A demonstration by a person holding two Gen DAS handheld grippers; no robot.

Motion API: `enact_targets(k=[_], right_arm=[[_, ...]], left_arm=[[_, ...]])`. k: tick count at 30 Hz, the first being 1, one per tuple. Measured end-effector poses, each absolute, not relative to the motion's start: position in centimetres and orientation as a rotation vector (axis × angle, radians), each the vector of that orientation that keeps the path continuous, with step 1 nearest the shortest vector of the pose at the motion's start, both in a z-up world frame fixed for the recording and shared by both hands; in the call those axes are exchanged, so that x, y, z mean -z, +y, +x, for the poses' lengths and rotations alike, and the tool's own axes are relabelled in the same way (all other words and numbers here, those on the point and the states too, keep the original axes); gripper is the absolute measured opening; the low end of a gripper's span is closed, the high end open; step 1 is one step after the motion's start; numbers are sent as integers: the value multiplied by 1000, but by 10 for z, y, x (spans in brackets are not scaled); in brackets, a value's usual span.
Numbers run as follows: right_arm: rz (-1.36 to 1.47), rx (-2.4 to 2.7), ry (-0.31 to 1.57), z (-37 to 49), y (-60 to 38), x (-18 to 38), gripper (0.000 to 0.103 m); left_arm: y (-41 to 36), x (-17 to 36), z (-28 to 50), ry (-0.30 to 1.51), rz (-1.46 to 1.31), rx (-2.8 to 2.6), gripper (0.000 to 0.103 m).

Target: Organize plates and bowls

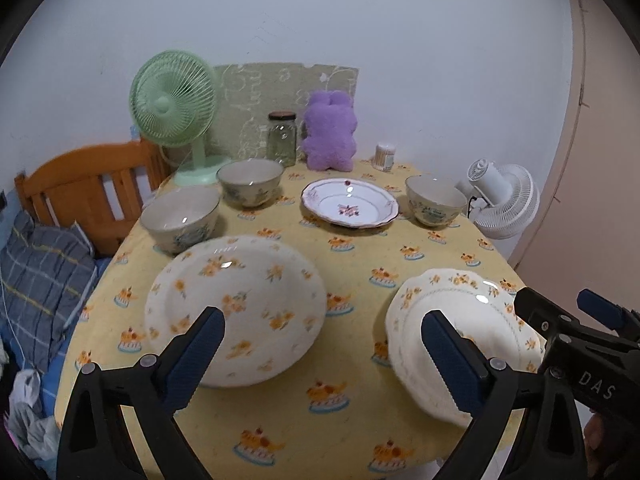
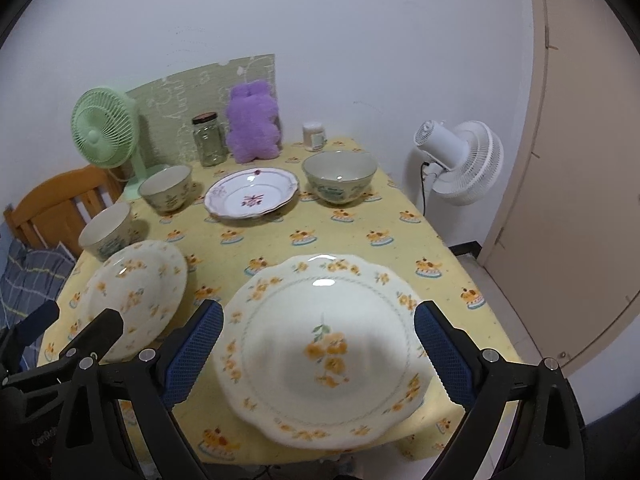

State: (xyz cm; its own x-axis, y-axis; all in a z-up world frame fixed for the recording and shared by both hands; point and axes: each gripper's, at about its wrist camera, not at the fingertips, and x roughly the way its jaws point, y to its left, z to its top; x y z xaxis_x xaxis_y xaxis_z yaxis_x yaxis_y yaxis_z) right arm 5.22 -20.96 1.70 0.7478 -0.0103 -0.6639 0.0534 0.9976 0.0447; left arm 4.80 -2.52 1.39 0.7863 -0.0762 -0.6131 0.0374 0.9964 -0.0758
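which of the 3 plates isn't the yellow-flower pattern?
The pink-rimmed plate at the back, between two bowls; it has a purple-red flower at its centre. The two near plates carry orange-yellow flowers.

"DAS" on the right gripper (image 1: 560, 312) body (white letters).

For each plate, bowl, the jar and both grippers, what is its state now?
Left gripper: open, holding nothing.
Right gripper: open, holding nothing.
Left yellow-flower plate: flat, unstacked.
Right yellow-flower plate: flat, unstacked.
Pink-flower plate: flat, empty.
Three bowls: upright, apart, empty.
Glass jar: upright, lid on.
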Motion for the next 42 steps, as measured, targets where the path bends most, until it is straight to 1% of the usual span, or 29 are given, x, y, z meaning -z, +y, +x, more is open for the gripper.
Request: enact_targets(k=[10,12,15,18,21,27,28,31,32,34,36,37,42], right_arm=[[74,5,788,97,-262,6,97],[85,2,815,107,-273,14,94],[88,-6,854,120,-286,25,93],[68,-29,888,131,-293,36,93],[49,-57,918,140,-297,48,90],[31,-108,987,155,-303,70,83],[26,-112,997,156,-304,72,80],[17,-127,1038,159,-305,81,70],[19,-131,1049,159,-306,84,67],[26,-141,1076,159,-307,89,65],[38,-155,1104,159,-307,95,59],[40,-160,1114,160,-306,97,54],[57,-163,1136,162,-303,100,53]], left_arm=[[-71,7,82,735,-78,3,99],[-80,14,88,754,-87,-8,99],[-91,25,97,788,-96,-30,99],[-100,37,105,828,-110,-54,95],[-108,49,111,865,-121,-77,93],[-128,65,121,922,-117,-82,90],[-131,68,122,933,-118,-83,88],[-137,72,125,956,-113,-92,84],[-138,73,125,959,-105,-103,84],[-140,73,126,961,-99,-115,84],[-141,74,127,968,-85,-122,84],[-143,75,128,974,-73,-125,84],[-142,78,134,994,-45,-109,84]])
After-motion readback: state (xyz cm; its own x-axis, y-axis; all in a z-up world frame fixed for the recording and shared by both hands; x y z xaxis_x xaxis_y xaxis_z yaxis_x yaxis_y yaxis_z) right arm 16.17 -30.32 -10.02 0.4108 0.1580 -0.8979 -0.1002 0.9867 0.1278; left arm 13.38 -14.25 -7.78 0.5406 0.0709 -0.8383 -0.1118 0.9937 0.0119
